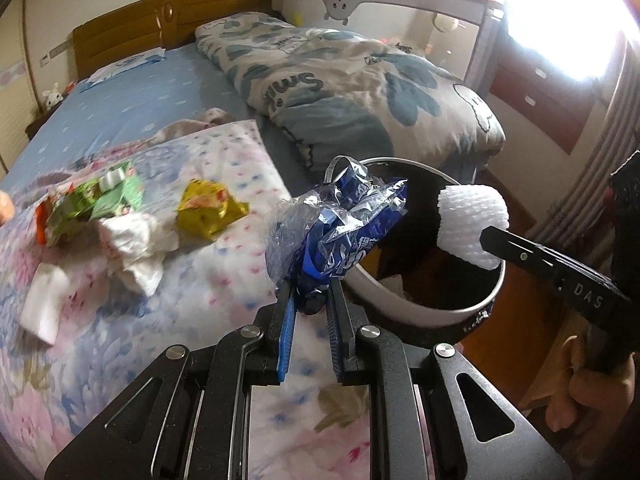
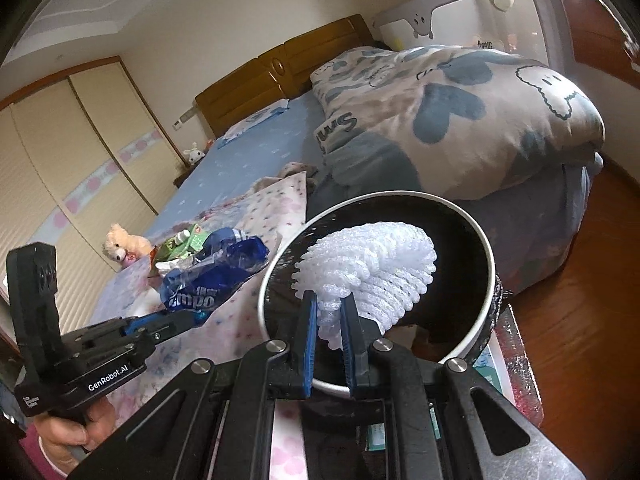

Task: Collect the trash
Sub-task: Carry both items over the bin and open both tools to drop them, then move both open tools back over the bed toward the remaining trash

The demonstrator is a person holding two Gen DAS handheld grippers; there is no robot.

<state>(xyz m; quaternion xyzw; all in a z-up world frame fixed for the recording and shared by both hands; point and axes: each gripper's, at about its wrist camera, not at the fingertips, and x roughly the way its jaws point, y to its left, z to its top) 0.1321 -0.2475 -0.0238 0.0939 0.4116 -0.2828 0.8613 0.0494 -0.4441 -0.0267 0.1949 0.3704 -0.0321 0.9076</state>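
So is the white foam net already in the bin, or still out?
Still out. The right gripper has its jaws shut on the white foam net, holding it over the open mouth of the bin, not released.

Setting: bedroom in a private home. Evidence, both wrist views:
- Double bed with wooden headboard (image 1: pixel 160 24), blue dotted sheet (image 1: pixel 132 108), and a folded quilt (image 1: pixel 340 84) printed with blue hearts and cartoon clouds.
- Floral blanket (image 1: pixel 200 280) spread over the near corner of the bed.
- Wardrobe with cream sliding doors (image 2: pixel 60 152) along the wall.
- Grey-framed baby cot (image 1: pixel 384 4) at the far side of the bed.
- Teddy bear (image 2: pixel 122 246) and a small white rabbit toy (image 2: pixel 195 154) beside the bed.
- Wood floor (image 2: pixel 580 320); bright window (image 1: pixel 568 20) with curtain.
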